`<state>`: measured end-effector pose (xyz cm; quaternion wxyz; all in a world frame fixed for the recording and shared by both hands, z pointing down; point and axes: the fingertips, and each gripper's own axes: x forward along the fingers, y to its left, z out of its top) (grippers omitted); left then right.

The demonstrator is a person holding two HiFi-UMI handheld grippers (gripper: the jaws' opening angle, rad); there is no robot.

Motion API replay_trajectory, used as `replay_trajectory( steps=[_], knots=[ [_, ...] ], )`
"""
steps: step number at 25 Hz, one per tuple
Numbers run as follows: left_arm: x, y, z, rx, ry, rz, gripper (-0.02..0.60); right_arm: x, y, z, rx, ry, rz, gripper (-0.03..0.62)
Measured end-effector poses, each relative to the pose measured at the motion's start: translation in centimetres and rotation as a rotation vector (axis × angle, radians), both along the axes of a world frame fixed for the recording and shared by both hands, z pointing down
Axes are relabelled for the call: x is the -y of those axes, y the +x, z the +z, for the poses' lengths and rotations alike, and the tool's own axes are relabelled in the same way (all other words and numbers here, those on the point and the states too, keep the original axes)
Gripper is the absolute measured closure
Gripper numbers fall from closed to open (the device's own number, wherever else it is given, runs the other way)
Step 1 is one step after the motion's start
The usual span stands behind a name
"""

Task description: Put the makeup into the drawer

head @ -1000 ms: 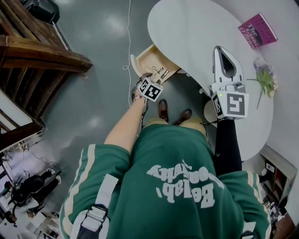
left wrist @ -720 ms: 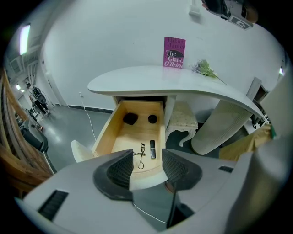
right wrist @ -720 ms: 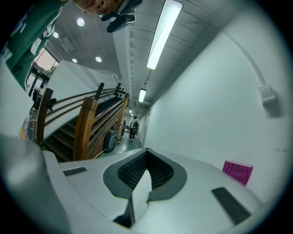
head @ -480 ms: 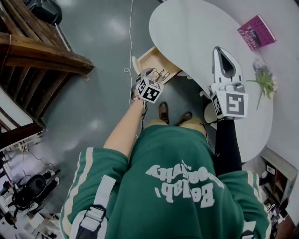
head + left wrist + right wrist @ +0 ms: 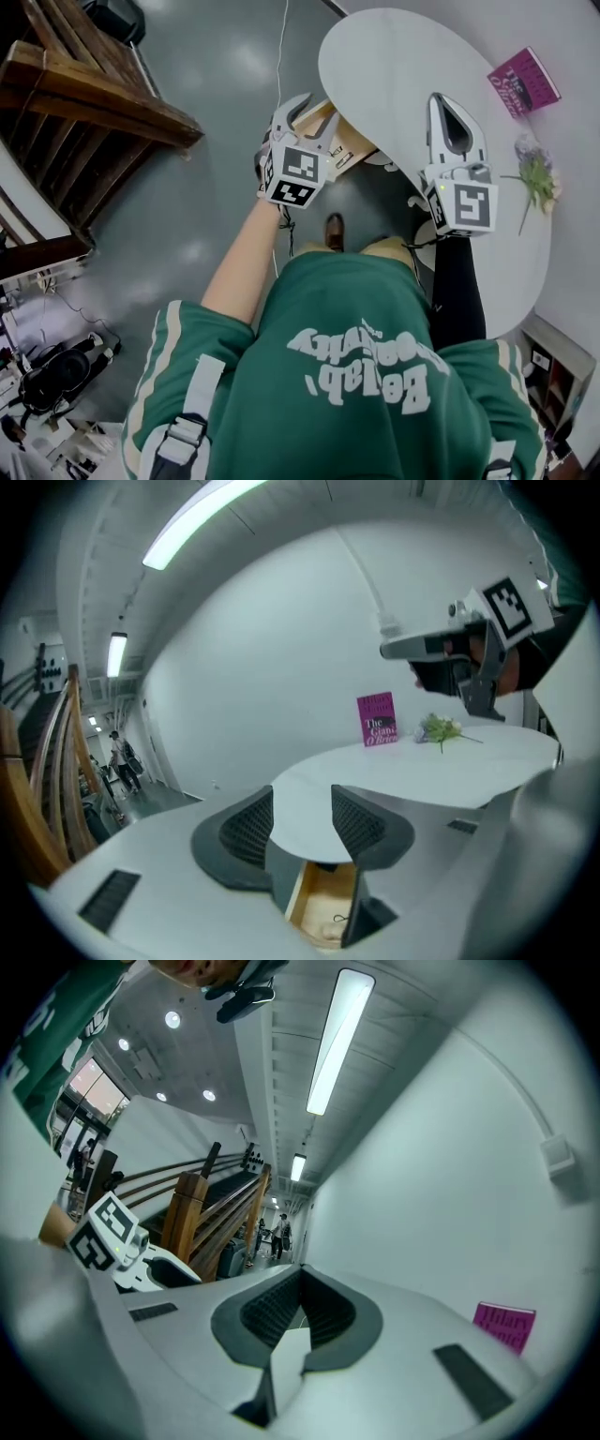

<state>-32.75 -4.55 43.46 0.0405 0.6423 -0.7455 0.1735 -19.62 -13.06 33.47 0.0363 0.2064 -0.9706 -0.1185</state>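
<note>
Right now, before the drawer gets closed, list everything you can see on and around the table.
table: one, white, rounded, upper right of the head view
book: one, magenta, on the table, far right
flower sprig: one, green and pale, on the table near the book
drawer: one, light wood, open under the table's edge; contents unclear
wooden staircase: one, brown, at left
cable: one, white, on the grey floor
shoe: one showing, brown, below the drawer
left gripper: one, grey, open and empty, above the drawer
right gripper: one, grey, shut, above the table's edge
jacket: one, green, bottom centre
</note>
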Motion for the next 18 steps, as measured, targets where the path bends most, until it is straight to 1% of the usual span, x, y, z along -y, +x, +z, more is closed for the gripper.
replay_trajectory(
  steps=[3, 7, 9, 15, 16, 18],
  knots=[
    [-1.0, -0.5, -5.5, 0.007, 0.112, -0.027, 0.371, -0.7, -0.9, -0.6, 0.012, 0.007, -0.019, 0.585],
    [-2.1, -0.7, -10.2, 0.041, 0.220, -0.057, 0.371, -1.0, -1.5, -1.0, 0.024, 0.015, -0.035, 0.585],
    [-2.4, -0.7, -11.3, 0.052, 0.246, -0.060, 0.371, -1.2, -1.6, -1.0, 0.025, 0.014, -0.040, 0.585],
    [-2.4, -0.6, -12.1, 0.057, 0.268, -0.049, 0.373, -1.5, -2.1, -1.3, 0.019, 0.020, -0.045, 0.585],
    [-2.5, -0.6, -12.3, 0.059, 0.273, -0.055, 0.396, -1.5, -2.1, -1.3, 0.017, 0.020, -0.046, 0.585],
    [-2.6, -0.9, -12.6, 0.071, 0.293, -0.080, 0.493, -1.5, -2.1, -1.3, 0.015, 0.020, -0.045, 0.585]
  ],
)
